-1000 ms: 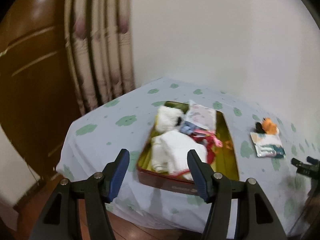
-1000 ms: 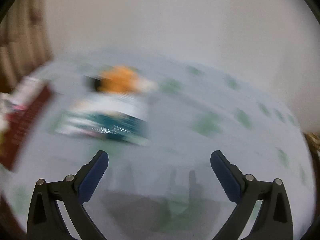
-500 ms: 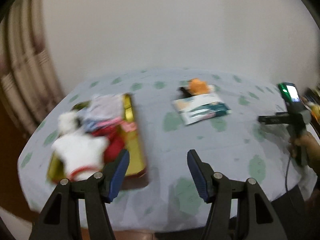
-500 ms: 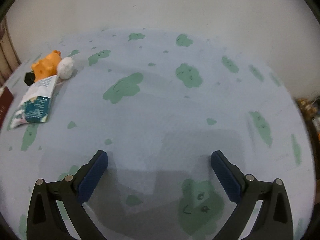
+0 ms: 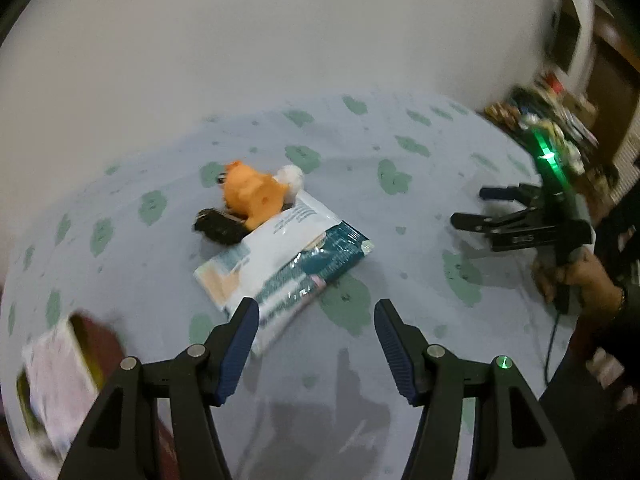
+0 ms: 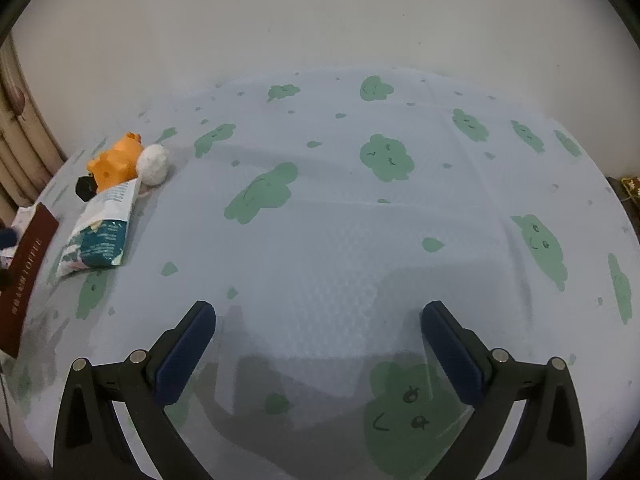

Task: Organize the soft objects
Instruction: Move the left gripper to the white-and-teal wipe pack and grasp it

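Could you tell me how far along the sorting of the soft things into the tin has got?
Done: a white item sits in the tin, blurred at the frame edge. In hand: nothing; the left hand-held gripper and right hand-held gripper are both open and empty. Left: the orange plush, white ball, black item and tissue pack on the tablecloth.

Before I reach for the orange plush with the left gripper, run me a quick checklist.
1. Left gripper open and empty: ok.
2. Right gripper open, empty, off to the side: ok.
3. Orange plush in view, nothing on top of it: ok.
4. Wipes packet lies between gripper and plush, touching the plush: not ok, go over it.
5. Black object against the plush: not ok, could get pinched.
6. Room left in the tin: cannot tell, blurred.
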Motion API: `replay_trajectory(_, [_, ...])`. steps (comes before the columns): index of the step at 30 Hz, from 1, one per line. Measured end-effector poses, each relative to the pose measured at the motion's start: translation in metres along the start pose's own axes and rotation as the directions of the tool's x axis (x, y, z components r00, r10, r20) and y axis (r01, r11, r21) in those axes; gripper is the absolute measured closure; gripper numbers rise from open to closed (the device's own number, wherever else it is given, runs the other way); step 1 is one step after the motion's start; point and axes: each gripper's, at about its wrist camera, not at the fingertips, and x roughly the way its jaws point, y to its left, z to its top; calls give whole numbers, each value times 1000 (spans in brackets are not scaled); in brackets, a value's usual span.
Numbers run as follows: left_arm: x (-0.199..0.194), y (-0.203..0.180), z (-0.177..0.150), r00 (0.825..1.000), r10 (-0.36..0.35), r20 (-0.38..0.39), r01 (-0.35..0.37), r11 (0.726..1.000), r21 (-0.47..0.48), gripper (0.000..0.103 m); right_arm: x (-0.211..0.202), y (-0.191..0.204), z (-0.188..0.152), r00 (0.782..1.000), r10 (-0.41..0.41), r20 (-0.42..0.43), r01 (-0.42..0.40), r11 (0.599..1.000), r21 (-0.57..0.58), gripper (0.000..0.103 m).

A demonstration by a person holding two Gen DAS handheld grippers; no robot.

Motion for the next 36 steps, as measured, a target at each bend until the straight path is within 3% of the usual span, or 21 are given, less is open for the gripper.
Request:
replay_trajectory(4, [34, 16, 21, 995, -52, -83, 55, 998, 41, 42, -1, 1, 1, 1000, 21, 10, -20, 1000, -5, 0])
replay_trajectory(8, [54, 27, 33, 992, -6, -122, 15, 997, 69, 42, -2, 1, 1, 999, 42, 17, -42, 999, -6, 0])
replay_trajectory(12, [75, 35, 39, 981, -9, -195, 30, 994, 106, 41, -3, 1, 1, 998, 60, 19, -60, 998, -9, 0])
replay_trajectory(16, [83, 43, 47, 979, 4, -206, 29, 987, 157, 41, -2, 2, 2, 997, 74, 13, -74, 997, -10, 0])
replay_trajectory(20, [96, 58, 57, 957, -112, -269, 137, 987, 79, 32, -2, 2, 1, 997, 75, 17, -75, 997, -11, 0])
replay_trajectory(22, [101, 61, 58, 933, -178, -312, 202, 978, 48, 27, -1, 2, 1, 997, 76, 13, -76, 997, -12, 0])
replay_trajectory(26, [96, 47, 45, 890, -256, -377, 293, 955, 43, 26, 1, 1, 2, 997, 77, 8, -77, 997, -5, 0])
replay_trajectory(32, [84, 19, 20, 898, -255, -358, 263, 964, -27, 26, 3, 0, -1, 997, 77, 15, -77, 997, 1, 0])
replay_trajectory(36, [84, 14, 21, 931, -209, -299, 189, 978, -93, 26, 3, 0, -1, 997, 69, 14, -69, 998, 0, 0])
